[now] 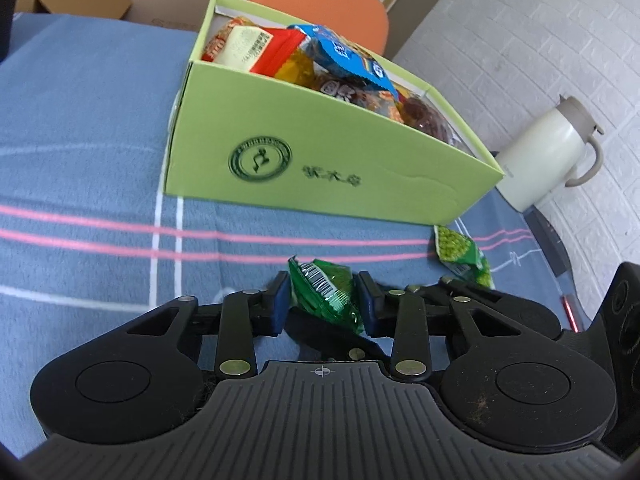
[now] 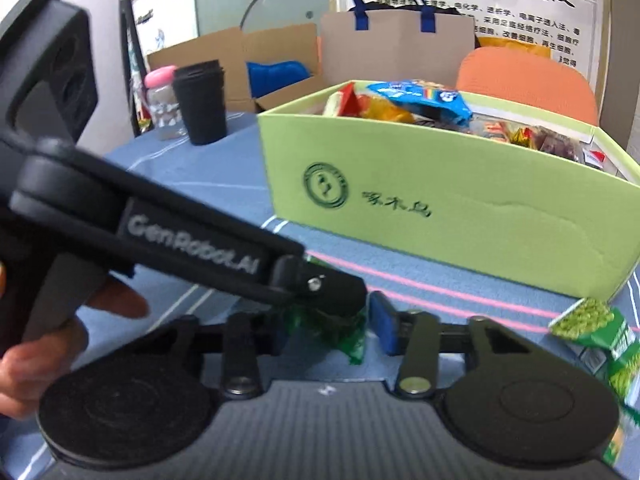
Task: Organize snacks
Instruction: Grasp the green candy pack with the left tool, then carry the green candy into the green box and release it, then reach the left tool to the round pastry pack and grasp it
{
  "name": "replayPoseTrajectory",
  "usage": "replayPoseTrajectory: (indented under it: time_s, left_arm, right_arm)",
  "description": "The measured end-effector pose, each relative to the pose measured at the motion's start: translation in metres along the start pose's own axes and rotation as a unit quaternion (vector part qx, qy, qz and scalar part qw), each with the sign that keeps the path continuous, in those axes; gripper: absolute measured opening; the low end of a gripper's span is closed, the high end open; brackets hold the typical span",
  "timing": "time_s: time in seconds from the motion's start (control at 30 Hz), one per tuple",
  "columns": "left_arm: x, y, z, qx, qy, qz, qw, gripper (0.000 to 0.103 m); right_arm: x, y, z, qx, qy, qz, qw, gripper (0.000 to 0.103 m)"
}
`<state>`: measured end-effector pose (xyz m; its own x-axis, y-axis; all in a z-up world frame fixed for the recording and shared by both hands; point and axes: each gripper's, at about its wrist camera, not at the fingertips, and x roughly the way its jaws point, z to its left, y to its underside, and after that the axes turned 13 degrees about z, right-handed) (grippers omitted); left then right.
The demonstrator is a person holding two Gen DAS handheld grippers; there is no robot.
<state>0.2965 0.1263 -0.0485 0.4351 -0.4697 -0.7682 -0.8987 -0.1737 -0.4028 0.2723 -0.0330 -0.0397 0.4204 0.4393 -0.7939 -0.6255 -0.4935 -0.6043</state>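
The left gripper (image 1: 323, 304) is pinching a green snack packet (image 1: 328, 298) between its jaws, just in front of the green box (image 1: 328, 160) sitting on the desk (image 1: 80, 120). The right gripper (image 2: 332, 330) is reaching toward the same packet with jaws spread, not gripping it. A second green packet (image 1: 462, 254) is lying near the box's right corner, and other snacks (image 1: 320, 60) are filling the box.

Left gripper (image 2: 320, 300) crosses over a green packet (image 2: 348, 336), apparently gripping it; green box (image 2: 460, 216) behind.
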Motion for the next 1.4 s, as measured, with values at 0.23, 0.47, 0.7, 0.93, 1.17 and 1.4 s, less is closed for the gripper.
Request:
replayPoseTrajectory:
  time_s: [0.23, 0.47, 0.7, 0.93, 1.17, 1.4]
  left_arm:
    - [-0.023, 0.022, -0.004, -0.025, 0.053, -0.002, 0.9983, 0.003]
    - [-0.045, -0.018, -0.041, 0.012, 0.073, -0.038, 0.9965, 0.003]
    - [-0.014, -0.131, -0.075, 0.04, 0.057, -0.056, 0.996, 0.003]
    - [0.05, -0.158, -0.076, 0.084, -0.044, -0.06, 0.9937, 0.021]
    - [0.0, -0.135, -0.099, 0.112, -0.045, -0.137, 0.9832, 0.054]
    - [-0.043, -0.066, -0.116, 0.159, -0.021, -0.149, 0.9757, 0.063]
  right_arm:
    - [-0.032, 0.023, 0.013, 0.009, 0.002, -0.02, 1.0, 0.042]
    - [-0.067, -0.011, -0.004, -0.017, 0.054, -0.074, 0.996, 0.043]
    - [-0.041, -0.097, -0.078, -0.024, 0.092, -0.064, 0.993, 0.044]
    - [0.012, -0.111, -0.124, -0.003, 0.035, -0.011, 0.999, 0.046]
    - [-0.052, -0.086, -0.113, 0.004, 0.062, -0.114, 0.992, 0.092]
    - [-0.11, 0.009, -0.098, 0.046, 0.098, -0.109, 0.988, 0.101]
